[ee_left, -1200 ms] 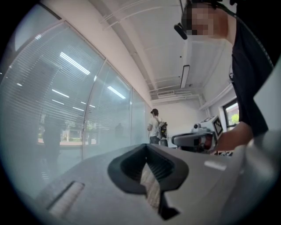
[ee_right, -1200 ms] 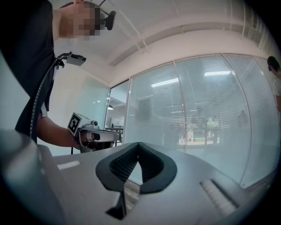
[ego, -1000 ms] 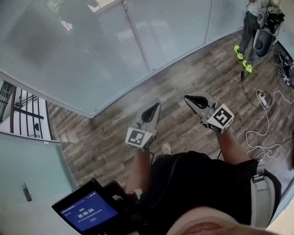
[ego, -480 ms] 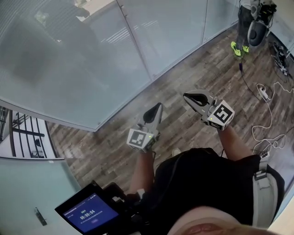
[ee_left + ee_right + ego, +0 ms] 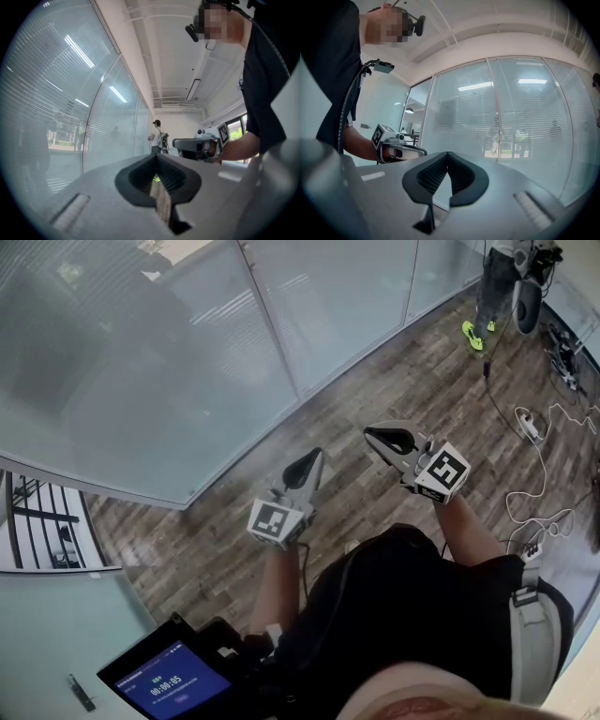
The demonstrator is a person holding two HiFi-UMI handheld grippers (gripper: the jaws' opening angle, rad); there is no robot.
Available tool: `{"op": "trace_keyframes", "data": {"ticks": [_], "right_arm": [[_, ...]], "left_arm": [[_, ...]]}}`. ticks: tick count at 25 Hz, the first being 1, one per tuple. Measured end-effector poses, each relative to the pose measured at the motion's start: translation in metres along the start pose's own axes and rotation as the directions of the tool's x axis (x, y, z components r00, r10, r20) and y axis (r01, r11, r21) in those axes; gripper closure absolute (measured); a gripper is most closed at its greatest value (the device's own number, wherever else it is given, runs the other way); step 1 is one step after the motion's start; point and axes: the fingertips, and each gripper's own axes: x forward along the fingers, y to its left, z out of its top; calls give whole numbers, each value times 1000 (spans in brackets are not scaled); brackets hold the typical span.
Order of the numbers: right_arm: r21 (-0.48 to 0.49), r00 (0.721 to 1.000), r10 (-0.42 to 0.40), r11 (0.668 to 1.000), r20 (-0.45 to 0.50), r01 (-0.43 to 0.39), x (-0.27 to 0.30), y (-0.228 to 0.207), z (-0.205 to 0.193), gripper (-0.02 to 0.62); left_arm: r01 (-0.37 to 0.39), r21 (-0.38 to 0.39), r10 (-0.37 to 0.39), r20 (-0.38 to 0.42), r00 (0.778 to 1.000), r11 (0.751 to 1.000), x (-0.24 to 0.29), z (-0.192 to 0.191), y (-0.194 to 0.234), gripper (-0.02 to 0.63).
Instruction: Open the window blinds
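White blinds [image 5: 141, 362] hang behind the glass wall [image 5: 356, 287] at the floor's [image 5: 394, 381] far edge. Left claw [image 5: 307, 461] and right claw [image 5: 371, 435] are both pressed together, empty, well apart from them.

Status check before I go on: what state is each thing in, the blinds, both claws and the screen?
Window blinds, lowered, covering the glass.
Left claw, shut, empty.
Right claw, shut, empty.
Screen, lit, showing a timer.
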Motion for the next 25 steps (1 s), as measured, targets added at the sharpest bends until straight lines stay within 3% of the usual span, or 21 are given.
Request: {"op": "trace_keyframes", "data": {"ticks": [10, 15, 19, 25], "right_arm": [[-4, 999, 12, 1000, -42, -12, 7, 8, -7, 589], [-20, 999, 8, 1000, -51, -9, 17, 5, -5, 589], [-52, 996, 35, 998, -87, -40, 18, 6, -11, 589], [-47, 993, 68, 996, -101, -73, 25, 5, -8, 589]], "left_arm": [[-4, 25, 4, 38, 999, 1000, -11, -6, 11, 603], [-15, -12, 15, 54, 998, 1000, -11, -8, 21, 603], [-28, -47, 29, 15, 999, 999, -8, -12, 19, 603], [-49, -22, 50, 37, 998, 999, -7, -11, 19, 603]]}}
